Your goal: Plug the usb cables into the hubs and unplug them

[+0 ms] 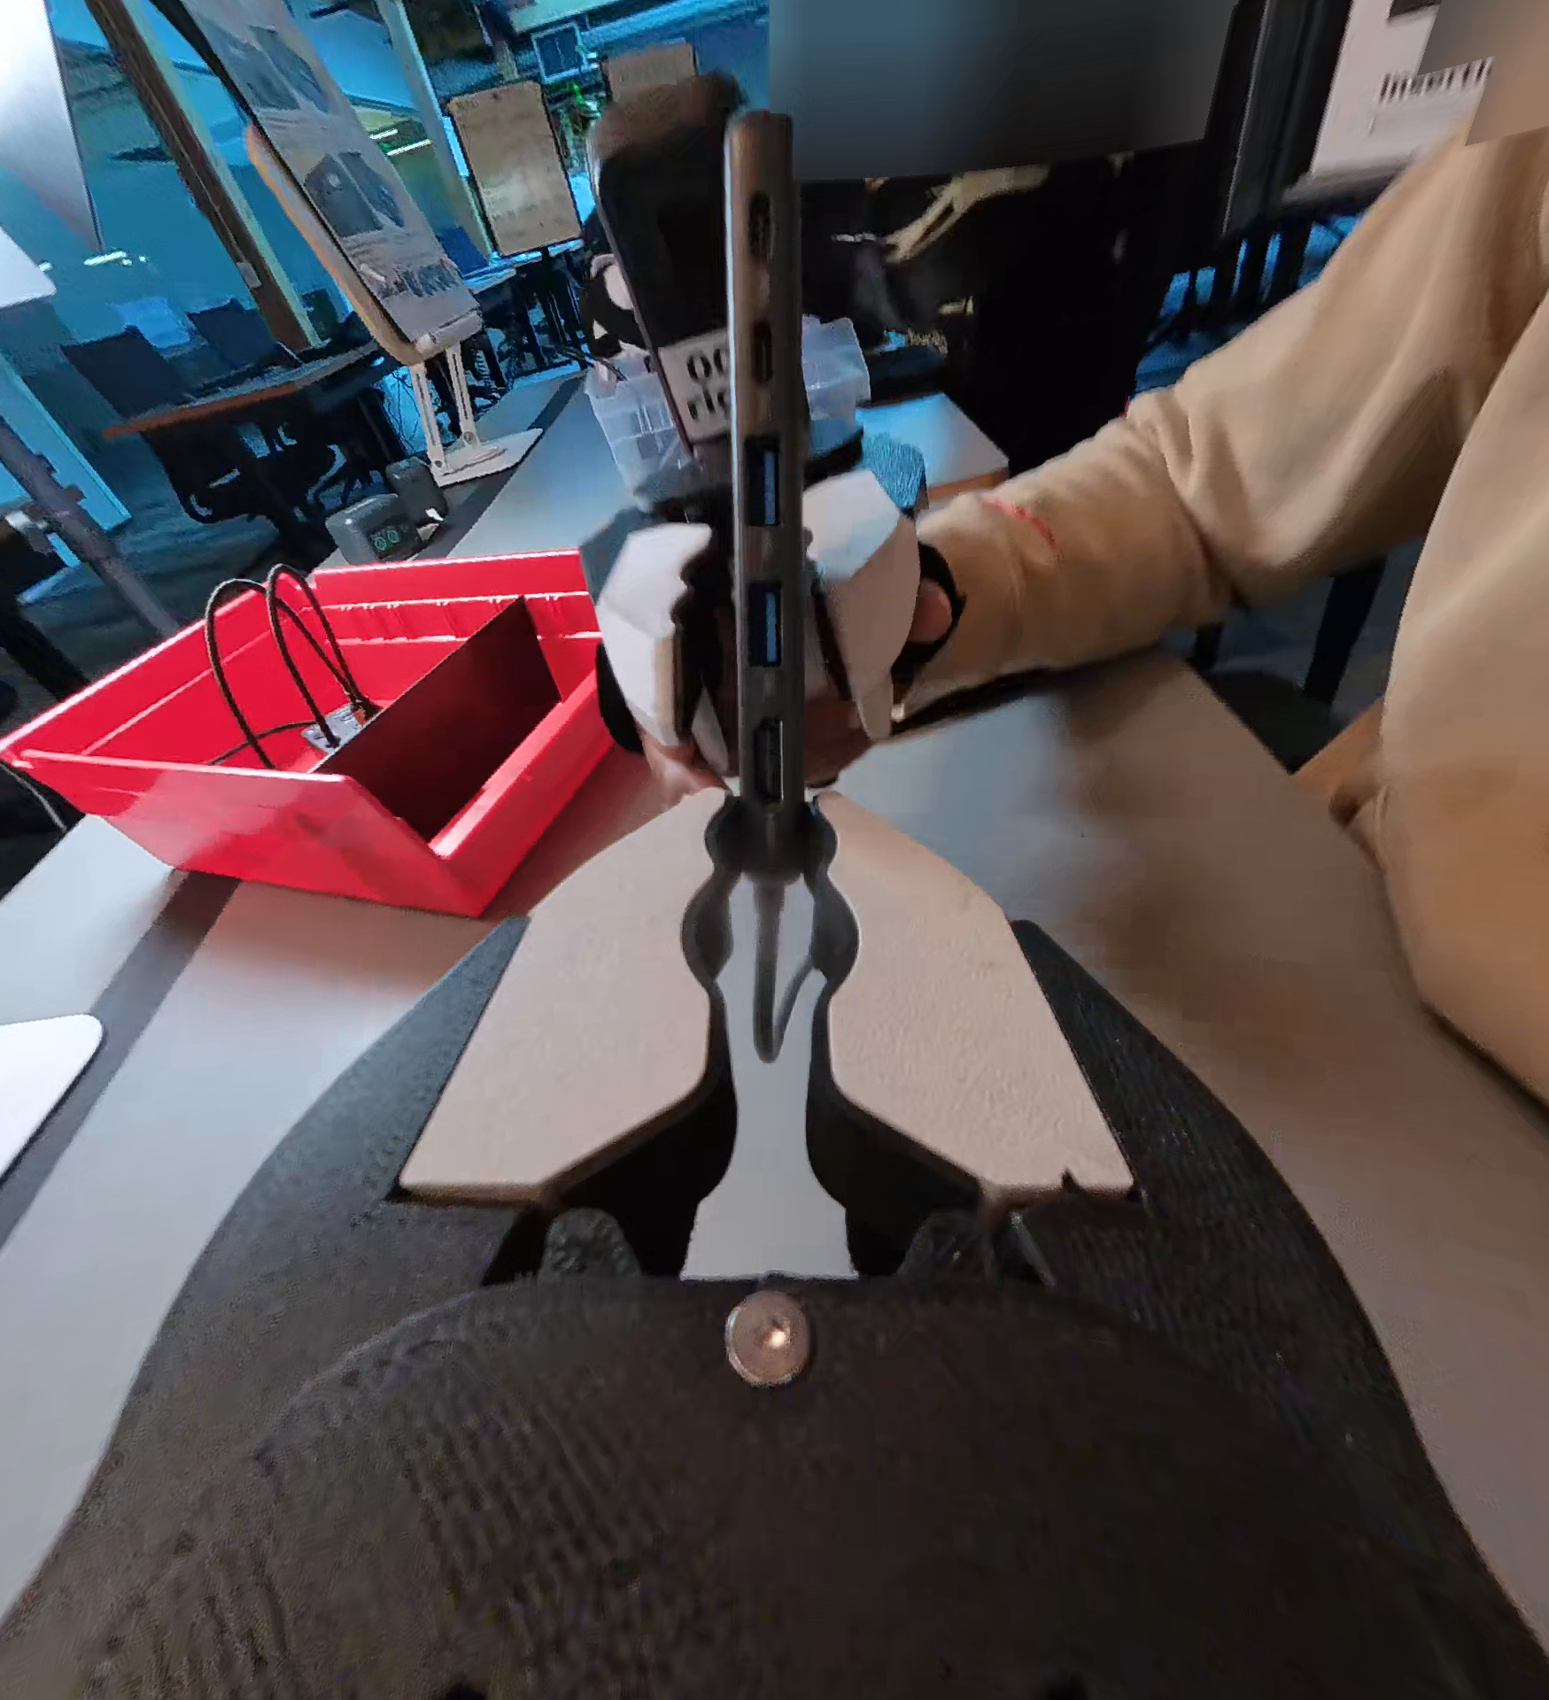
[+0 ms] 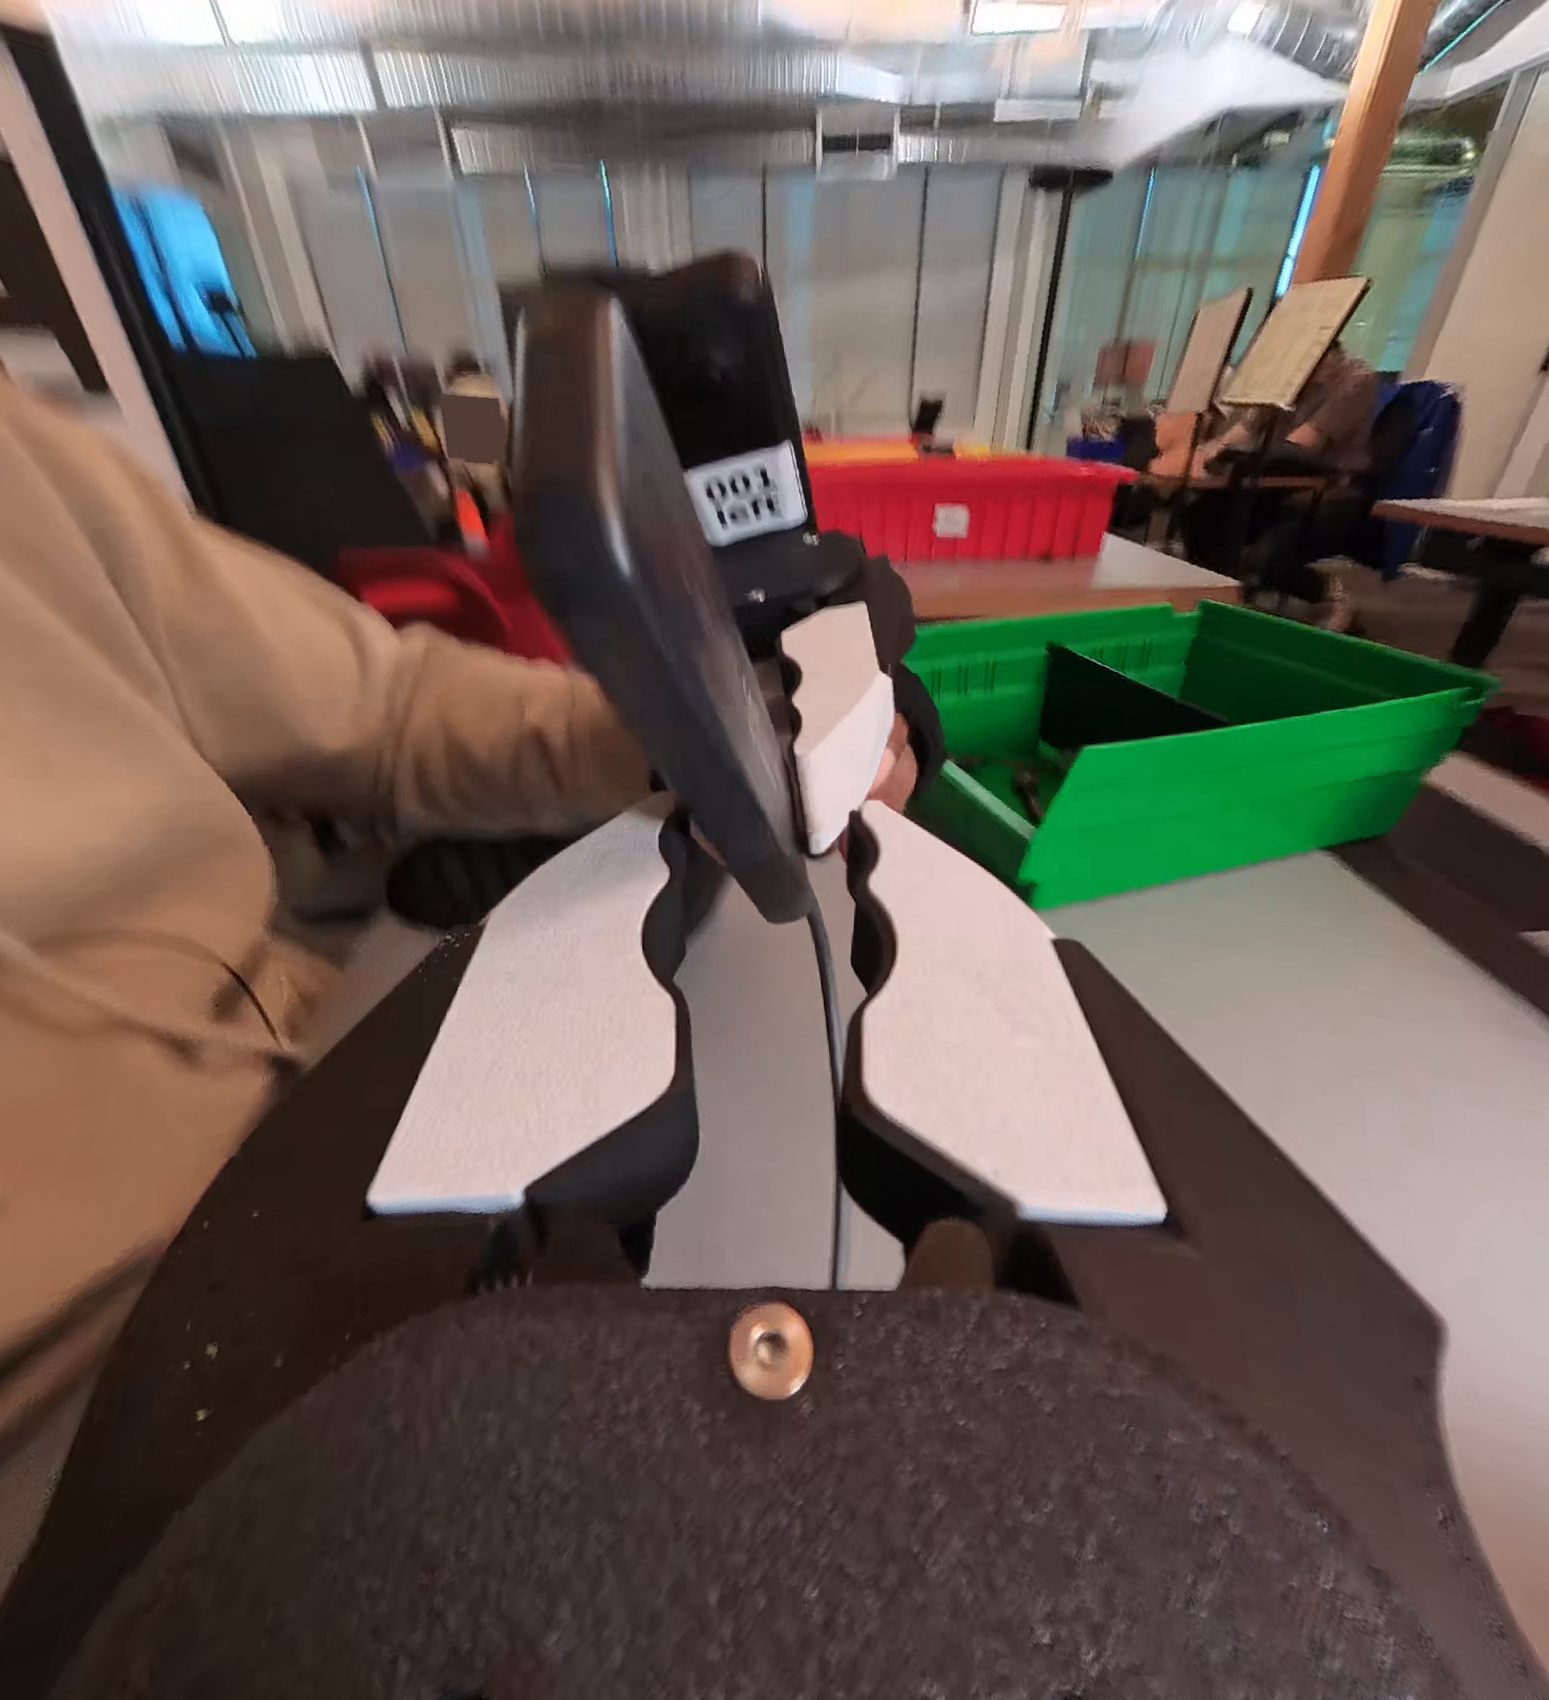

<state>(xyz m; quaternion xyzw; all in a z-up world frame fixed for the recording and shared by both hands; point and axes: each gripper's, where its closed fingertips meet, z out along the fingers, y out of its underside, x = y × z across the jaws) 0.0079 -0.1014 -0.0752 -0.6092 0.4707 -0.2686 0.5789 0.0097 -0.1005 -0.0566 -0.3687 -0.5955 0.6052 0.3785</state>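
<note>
Left gripper (image 1: 768, 809) jaws pinching a grey USB hub (image 1: 763, 460) upright at frame centre, right gripper (image 2: 766, 828) jaws spread around it, white printed sticker (image 2: 745, 489) on the far gripper, red bin (image 1: 292, 736) holding black cables (image 1: 292, 635) at left, green bin (image 2: 1212, 763) at right on the bench (image 2: 1212, 1058).

Grey table (image 1: 1074, 828); red bin (image 1: 292, 782); green bin (image 2: 1212, 782)

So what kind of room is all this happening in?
Probably an open office or lab workspace. Grey tables carry a green parts bin and a red bin holding cables, poster boards on stands line the room, and bare ducting runs across the ceiling.
</note>
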